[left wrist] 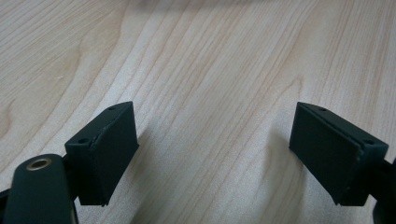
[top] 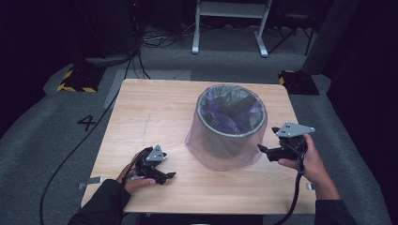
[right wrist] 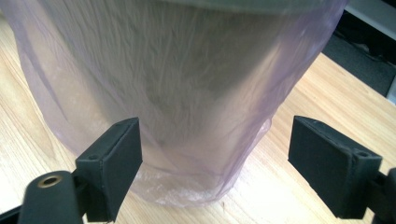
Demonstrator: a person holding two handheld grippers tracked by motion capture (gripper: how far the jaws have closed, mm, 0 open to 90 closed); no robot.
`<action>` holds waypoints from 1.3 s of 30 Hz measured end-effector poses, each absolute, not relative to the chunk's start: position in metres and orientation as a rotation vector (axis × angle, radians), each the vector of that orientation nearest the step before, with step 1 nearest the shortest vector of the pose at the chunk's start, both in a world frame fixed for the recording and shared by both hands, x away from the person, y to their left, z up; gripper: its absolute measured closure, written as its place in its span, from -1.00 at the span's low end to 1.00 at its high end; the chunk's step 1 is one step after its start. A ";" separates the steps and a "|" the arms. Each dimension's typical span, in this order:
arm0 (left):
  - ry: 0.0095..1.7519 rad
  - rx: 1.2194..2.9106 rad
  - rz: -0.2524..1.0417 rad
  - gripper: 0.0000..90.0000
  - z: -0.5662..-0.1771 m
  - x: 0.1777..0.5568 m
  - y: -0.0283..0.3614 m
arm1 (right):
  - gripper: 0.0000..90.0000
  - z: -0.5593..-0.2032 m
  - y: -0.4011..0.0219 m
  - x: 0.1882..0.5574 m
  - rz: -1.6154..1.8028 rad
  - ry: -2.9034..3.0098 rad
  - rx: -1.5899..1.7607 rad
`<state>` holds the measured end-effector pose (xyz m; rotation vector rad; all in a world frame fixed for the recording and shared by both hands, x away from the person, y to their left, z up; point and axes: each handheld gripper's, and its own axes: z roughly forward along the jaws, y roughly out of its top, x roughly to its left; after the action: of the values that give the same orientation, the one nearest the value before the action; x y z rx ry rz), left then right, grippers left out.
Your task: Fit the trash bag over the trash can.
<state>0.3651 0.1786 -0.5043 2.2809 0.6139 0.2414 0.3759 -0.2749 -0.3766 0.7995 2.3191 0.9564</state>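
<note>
A round grey bin (top: 231, 123) stands on the wooden table (top: 155, 112), lined with a thin purple plastic bag (right wrist: 177, 93) that hangs over its rim and down its outside to the tabletop. My right gripper (top: 263, 150) is held just right of the bin, pointing at its lower side, jaws open with nothing between them. In the right gripper view the bag-covered wall sits close ahead of the open pads. My left gripper (top: 170, 176) rests low over the table's front left, open, with bare wood (left wrist: 210, 93) between its fingers.
Grey carpet surrounds the table. A white metal frame (top: 230, 23) stands behind it, cables (top: 84, 136) trail on the left, and two yellow-and-black striped bases (top: 77, 79) sit at the far corners. The table's back left is bare wood.
</note>
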 end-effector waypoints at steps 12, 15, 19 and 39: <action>0.614 2.281 0.242 -0.67 -0.504 0.365 0.179 | -0.59 -0.397 -0.282 0.379 0.915 2.358 0.838; 0.614 2.281 0.242 -0.67 -0.504 0.365 0.179 | -0.59 -0.400 -0.283 0.380 0.912 2.366 0.847; 0.614 2.281 0.241 -0.67 -0.504 0.365 0.179 | -0.59 -0.407 -0.284 0.381 0.900 2.374 0.867; 0.614 2.281 0.241 -0.67 -0.504 0.365 0.179 | -0.59 -0.444 -0.292 0.382 0.790 2.424 0.937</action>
<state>0.3651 0.1786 -0.5043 2.2810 0.6140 0.2414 0.3824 -0.2915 -0.4442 0.9368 2.4245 0.7897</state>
